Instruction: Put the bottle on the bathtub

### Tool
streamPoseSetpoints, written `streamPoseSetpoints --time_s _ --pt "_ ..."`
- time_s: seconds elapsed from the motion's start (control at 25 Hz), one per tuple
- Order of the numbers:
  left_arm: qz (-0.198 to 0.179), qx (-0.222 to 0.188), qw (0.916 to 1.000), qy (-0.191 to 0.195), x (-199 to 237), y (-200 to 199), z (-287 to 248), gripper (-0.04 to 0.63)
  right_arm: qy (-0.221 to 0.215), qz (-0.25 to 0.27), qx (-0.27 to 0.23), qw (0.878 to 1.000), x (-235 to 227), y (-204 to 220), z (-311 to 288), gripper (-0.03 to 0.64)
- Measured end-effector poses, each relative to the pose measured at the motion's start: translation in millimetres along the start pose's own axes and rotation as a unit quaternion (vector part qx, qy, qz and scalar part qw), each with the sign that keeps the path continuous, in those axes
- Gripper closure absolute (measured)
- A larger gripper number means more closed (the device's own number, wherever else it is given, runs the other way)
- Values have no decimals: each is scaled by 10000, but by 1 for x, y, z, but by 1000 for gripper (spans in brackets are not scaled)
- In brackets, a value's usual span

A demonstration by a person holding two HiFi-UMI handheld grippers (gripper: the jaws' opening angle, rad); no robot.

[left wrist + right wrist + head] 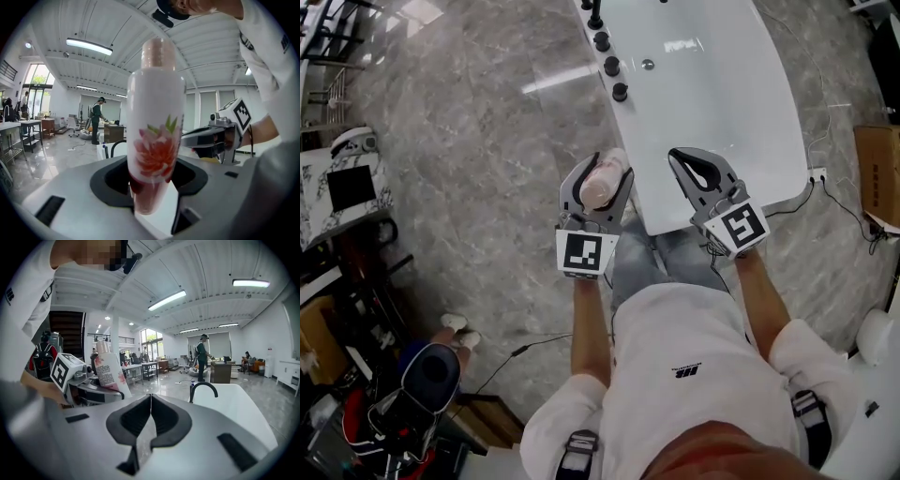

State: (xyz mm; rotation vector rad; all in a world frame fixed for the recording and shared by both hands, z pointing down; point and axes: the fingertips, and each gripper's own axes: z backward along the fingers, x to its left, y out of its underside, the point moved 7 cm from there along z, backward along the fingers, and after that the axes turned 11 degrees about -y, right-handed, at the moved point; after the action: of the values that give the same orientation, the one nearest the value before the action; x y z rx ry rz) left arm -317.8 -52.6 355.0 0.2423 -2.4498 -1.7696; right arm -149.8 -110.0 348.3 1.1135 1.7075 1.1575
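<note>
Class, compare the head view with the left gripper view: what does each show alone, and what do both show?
Only the head view: the bathtub drain, the left gripper's marker cube, a cable on the floor. Only the left gripper view: the bottle's red flower print, a ceiling lamp, a person standing far off. Both: the bottle clamped in the left gripper's jaws, with the right gripper beside it.

1. Bottle point(157, 136): white, printed with a red-pink flower and green leaves; pale pink cap.
2. Bathtub point(722, 103): glossy white.
3. Knobs point(611, 66) on the bathtub's rim: black.
4. Floor point(469, 141) around the bathtub: grey, marbled with pale veins.
5. Left gripper point(602, 171) and right gripper point(678, 156): grey, black inside the jaws, with black-on-white square markers.
6. Shirt point(684, 375): white.
</note>
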Motion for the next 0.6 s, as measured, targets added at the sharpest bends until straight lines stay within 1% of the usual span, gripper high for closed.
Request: streamPoseSetpoints --time_s 0.2,0.6 --pt "146 17 9999 11 -2 22 -18 362 -23 -143 87 9999 -13 23 -9 621" --pt "248 144 9996 -77 -1 57 -55 362 -6 -248 189 9995 -37 63 -26 621"
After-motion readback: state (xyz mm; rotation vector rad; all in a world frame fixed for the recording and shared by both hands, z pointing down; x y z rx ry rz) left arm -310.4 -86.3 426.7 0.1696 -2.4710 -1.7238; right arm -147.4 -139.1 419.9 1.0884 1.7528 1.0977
